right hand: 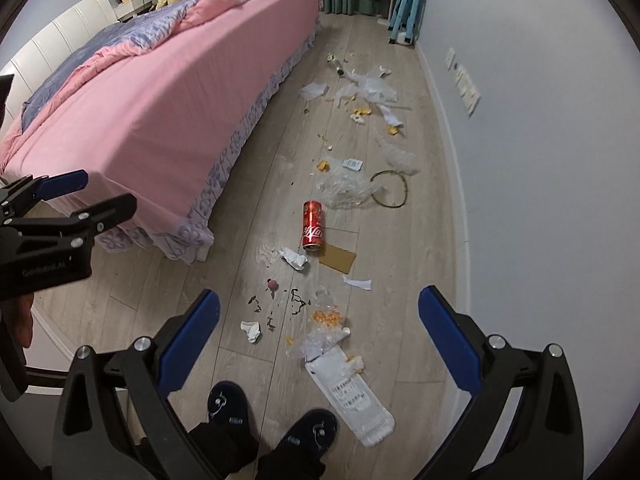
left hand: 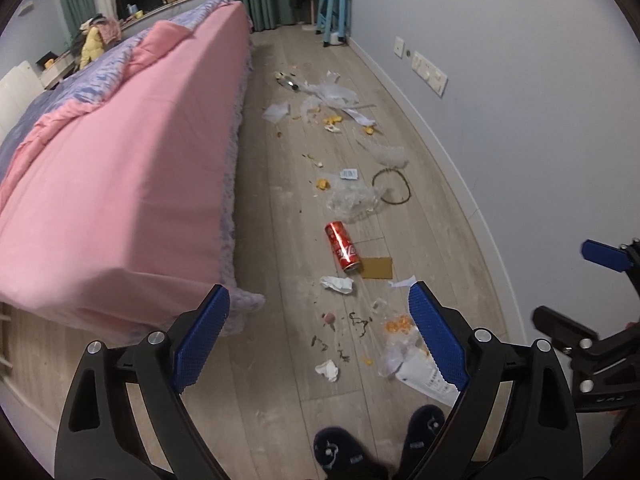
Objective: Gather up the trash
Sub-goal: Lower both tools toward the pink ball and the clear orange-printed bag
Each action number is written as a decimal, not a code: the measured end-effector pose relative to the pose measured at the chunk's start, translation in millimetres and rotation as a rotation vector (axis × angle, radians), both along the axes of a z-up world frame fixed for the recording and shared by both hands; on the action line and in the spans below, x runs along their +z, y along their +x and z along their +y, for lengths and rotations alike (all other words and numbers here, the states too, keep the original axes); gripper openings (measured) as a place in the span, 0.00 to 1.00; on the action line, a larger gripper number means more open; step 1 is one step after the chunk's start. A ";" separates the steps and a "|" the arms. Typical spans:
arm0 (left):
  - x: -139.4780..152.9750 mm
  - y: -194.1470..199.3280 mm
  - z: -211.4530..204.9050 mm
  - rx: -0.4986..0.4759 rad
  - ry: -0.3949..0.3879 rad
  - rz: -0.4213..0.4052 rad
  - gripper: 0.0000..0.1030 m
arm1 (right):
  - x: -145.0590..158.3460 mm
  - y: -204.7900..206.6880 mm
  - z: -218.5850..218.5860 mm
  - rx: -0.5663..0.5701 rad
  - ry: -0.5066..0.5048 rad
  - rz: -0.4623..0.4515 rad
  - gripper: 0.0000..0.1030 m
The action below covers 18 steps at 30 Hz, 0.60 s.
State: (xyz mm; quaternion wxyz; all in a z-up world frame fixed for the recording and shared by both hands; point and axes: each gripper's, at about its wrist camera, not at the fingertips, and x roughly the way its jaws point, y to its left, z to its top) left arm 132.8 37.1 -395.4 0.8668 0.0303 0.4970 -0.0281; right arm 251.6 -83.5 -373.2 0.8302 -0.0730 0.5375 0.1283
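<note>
While both grippers hang high above the pale wood-plank floor (right hand: 256, 216), neither has anything in it: the left gripper (left hand: 320, 336) and the right gripper (right hand: 320, 340) each stand with their blue-padded fingers spread wide, released, probably because the person is surveying the mess before choosing a first piece.

Left of both grippers runs the long bed with its pink cover (left hand: 120, 168); its near corner passes behind the left gripper's left finger, so its foot is cut off. The trash lies ahead of and below the grippers in a strip between bed and grey-blue wall (right hand: 540, 160).

Nearest, just below the right gripper, lies a flat white printed plastic mailer bag (right hand: 352, 396), half hidden in the left view by that gripper's right finger. Farther ahead sits crumpled clear plastic film (right hand: 348, 190), then the red cola can lying on its side (right hand: 313, 225), touching a brown cardboard rectangle (right hand: 338, 259). Smaller still are a crumpled white tissue (right hand: 251, 330) and orange peel bits (right hand: 326, 317).

Dark squiggles near the peel may be stains or scraps; I cannot tell. No bin shows in either view.
</note>
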 end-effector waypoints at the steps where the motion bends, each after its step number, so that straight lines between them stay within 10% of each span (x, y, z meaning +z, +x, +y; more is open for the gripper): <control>1: -19.4 3.9 -3.1 -0.005 0.000 0.000 0.86 | -23.1 3.6 -2.0 0.007 0.002 0.002 0.94; 13: -255.7 20.1 -18.9 -0.099 0.012 -0.035 0.86 | -265.8 16.0 -14.7 0.064 -0.007 0.052 0.94; 18: -310.5 19.5 -21.9 -0.144 0.008 -0.051 0.86 | -332.9 18.7 -17.7 0.107 -0.002 0.040 0.94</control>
